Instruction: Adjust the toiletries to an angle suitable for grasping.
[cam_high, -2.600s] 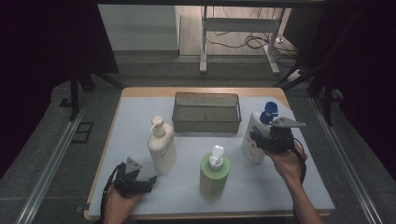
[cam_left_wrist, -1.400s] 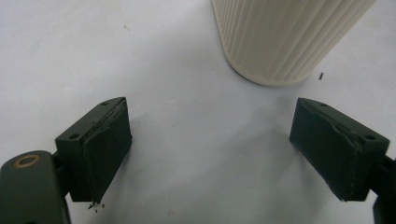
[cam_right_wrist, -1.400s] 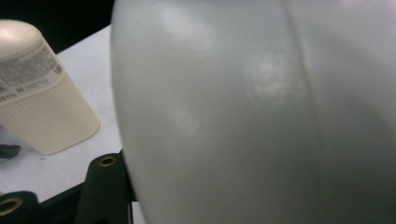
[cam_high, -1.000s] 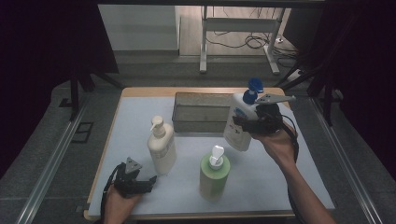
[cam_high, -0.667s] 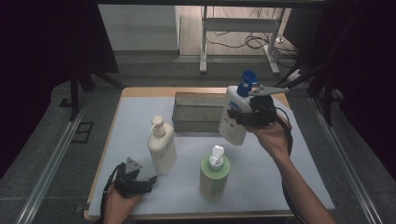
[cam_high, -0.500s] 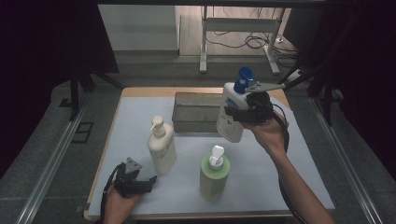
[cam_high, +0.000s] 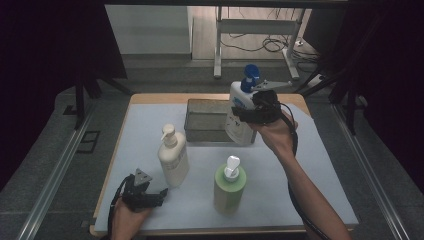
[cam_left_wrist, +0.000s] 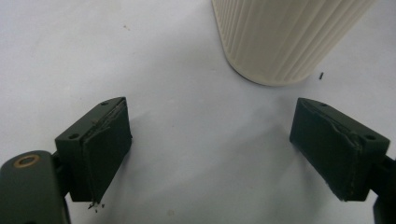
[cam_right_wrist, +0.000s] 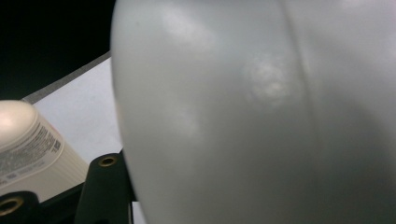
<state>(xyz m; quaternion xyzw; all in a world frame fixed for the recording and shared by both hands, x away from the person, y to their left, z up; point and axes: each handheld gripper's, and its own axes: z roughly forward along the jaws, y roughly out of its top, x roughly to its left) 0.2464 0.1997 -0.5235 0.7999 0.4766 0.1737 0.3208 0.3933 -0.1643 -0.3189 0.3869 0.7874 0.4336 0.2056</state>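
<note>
We hold the white bottle (cam_high: 240, 117) with the blue pump, clamped in our right claw (cam_high: 252, 112), raised over the mesh basket's (cam_high: 205, 120) right end. Nearer than the basket stand the cream bottle (cam_high: 173, 159) and green bottle (cam_high: 229, 187). Our left claw (cam_high: 150, 196) rests on the bench (cam_high: 135, 125), jaws apart, empty.

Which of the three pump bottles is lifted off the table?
The white bottle with the blue pump, held by the right gripper; the others stand on the table.
</note>
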